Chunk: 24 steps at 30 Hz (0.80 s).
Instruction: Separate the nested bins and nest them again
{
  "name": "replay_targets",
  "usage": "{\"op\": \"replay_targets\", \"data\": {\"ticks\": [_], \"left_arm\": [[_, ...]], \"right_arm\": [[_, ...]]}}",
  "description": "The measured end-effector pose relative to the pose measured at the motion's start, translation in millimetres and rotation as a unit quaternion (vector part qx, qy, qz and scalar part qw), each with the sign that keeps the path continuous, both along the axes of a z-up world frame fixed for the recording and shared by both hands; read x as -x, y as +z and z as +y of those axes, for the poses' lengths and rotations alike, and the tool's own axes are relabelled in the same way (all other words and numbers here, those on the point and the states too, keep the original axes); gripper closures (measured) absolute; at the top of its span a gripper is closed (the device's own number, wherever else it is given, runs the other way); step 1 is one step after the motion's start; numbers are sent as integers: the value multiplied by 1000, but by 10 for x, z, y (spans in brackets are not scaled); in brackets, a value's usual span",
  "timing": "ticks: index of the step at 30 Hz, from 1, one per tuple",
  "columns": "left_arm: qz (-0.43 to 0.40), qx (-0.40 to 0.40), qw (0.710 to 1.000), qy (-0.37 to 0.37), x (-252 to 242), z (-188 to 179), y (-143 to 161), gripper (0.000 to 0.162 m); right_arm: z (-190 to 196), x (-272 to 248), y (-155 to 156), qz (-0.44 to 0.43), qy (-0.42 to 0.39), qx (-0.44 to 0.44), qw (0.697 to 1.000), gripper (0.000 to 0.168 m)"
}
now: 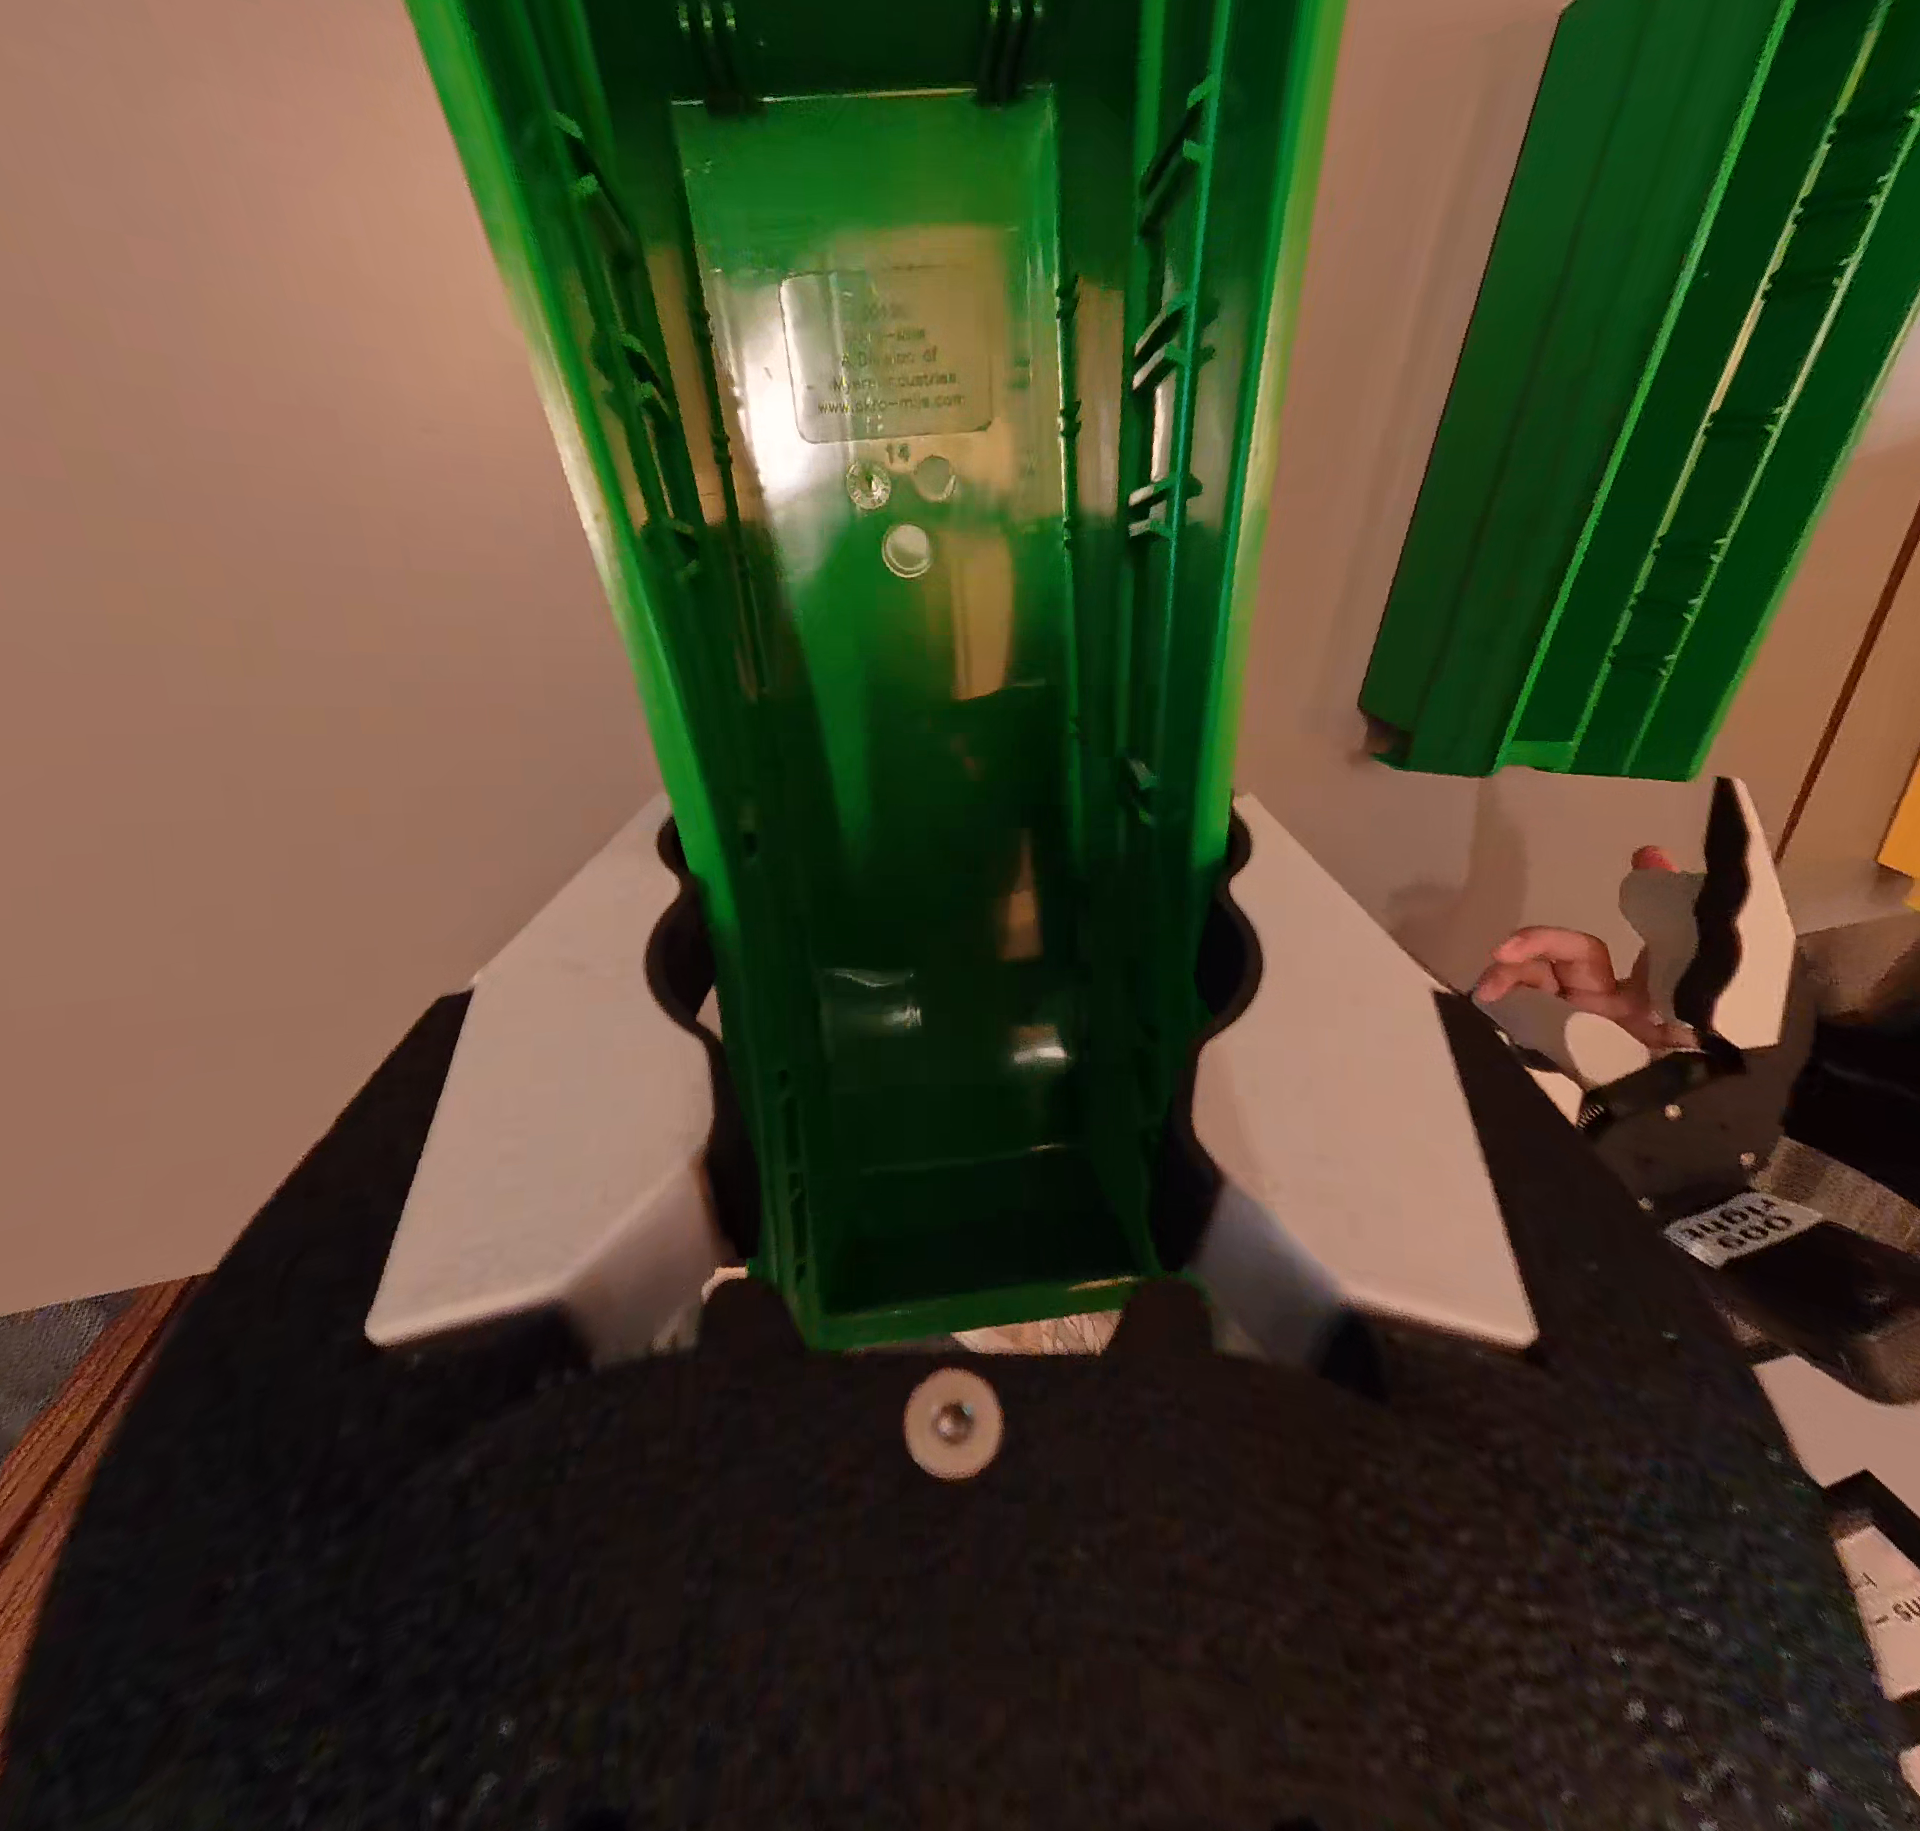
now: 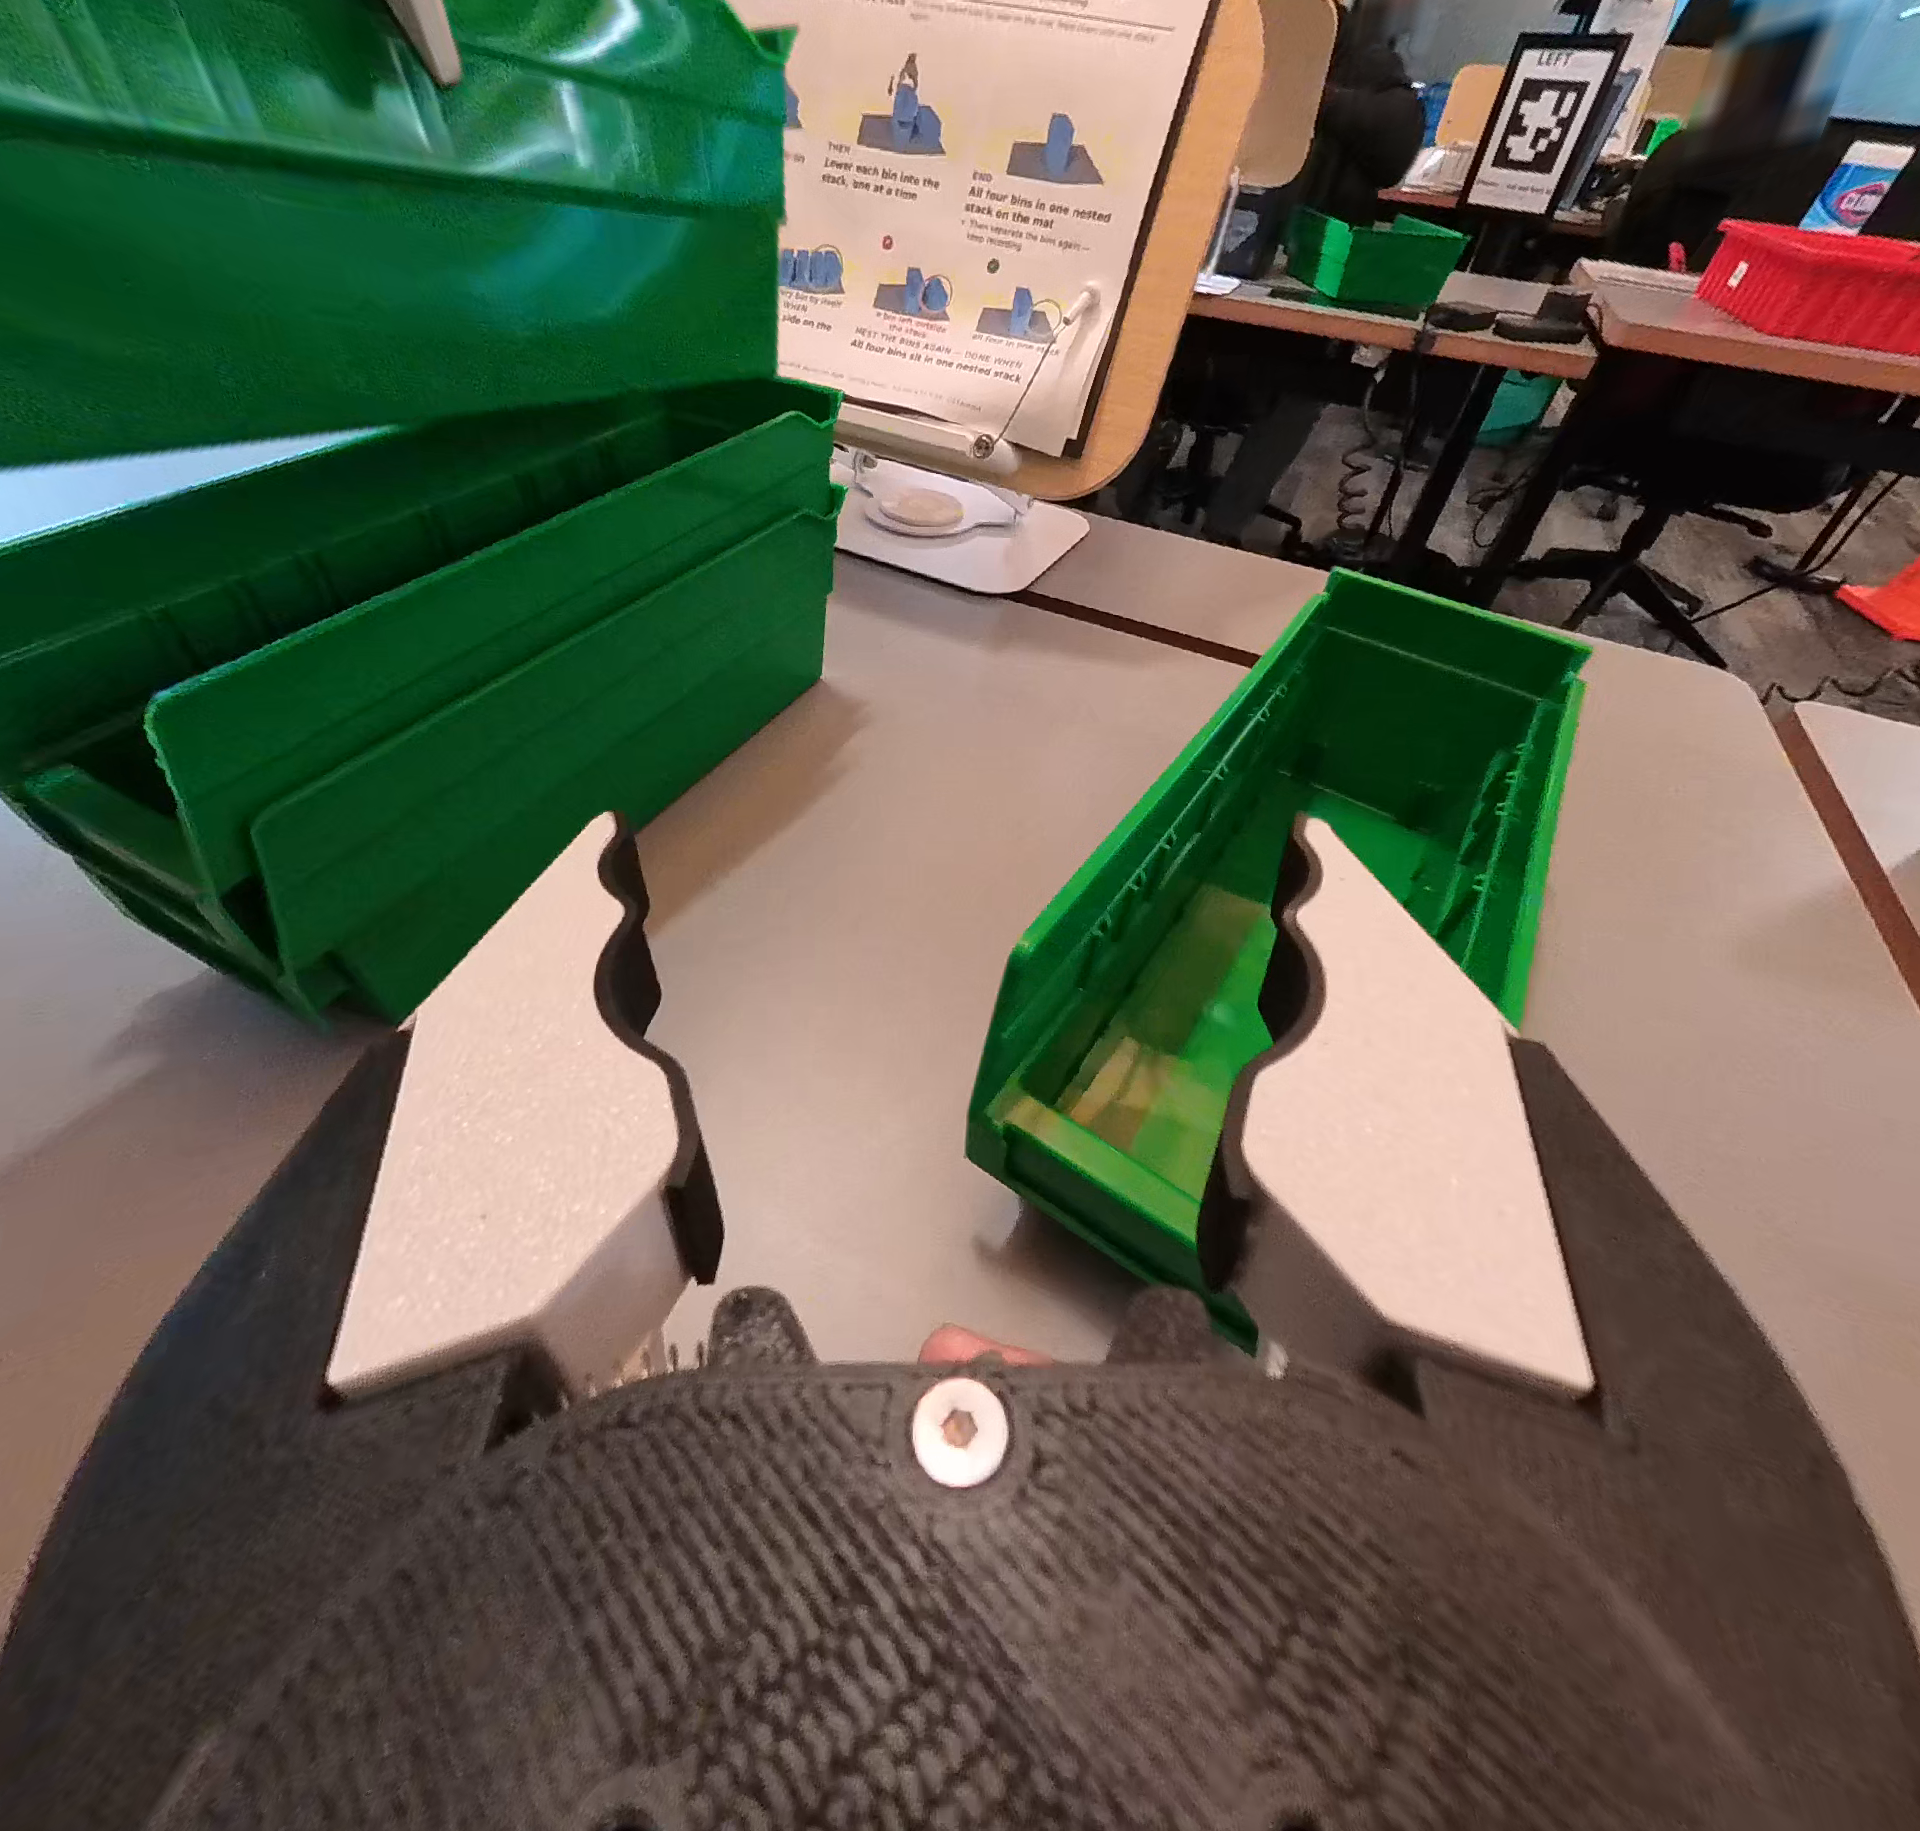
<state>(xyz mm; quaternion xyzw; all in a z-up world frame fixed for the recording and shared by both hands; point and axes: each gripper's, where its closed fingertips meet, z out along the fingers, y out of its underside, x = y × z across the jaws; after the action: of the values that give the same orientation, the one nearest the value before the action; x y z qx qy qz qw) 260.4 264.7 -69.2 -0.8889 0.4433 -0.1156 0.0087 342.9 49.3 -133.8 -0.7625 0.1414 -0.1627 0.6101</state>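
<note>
My left gripper (image 1: 951,815) is shut on a long green bin (image 1: 894,534), gripping its two side walls. The right wrist view shows that bin (image 2: 364,223) held tilted above a stack of nested green bins (image 2: 468,701) on the left of the grey table (image 2: 883,742). A single green bin (image 2: 1351,846) lies on the table to the right. My right gripper (image 2: 956,825) is open and empty, low over the table between the stack and the single bin, with its right finger over that bin's near end. It also shows in the left wrist view (image 1: 1704,960), below another green bin (image 1: 1662,379).
An instruction sheet on a stand (image 2: 987,171) stands at the table's far edge behind the bins. Beyond it are desks with a green bin (image 2: 1371,254), a red bin (image 2: 1818,285) and a marker sign (image 2: 1548,119). A second table's edge (image 2: 1860,794) is at the right.
</note>
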Motion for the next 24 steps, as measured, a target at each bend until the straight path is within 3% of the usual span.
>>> {"op": "replay_targets", "data": {"ticks": [19, 24], "left_arm": [[-15, -61, 998, -4, -199, 70, -795, 69], [-20, -72, 997, -11, -198, 72, -883, 69]], "right_arm": [[18, -66, -156, 12, -5, 17, 1000, 49], [38, -58, -191, 10, -4, 24, 1000, 49]]}}
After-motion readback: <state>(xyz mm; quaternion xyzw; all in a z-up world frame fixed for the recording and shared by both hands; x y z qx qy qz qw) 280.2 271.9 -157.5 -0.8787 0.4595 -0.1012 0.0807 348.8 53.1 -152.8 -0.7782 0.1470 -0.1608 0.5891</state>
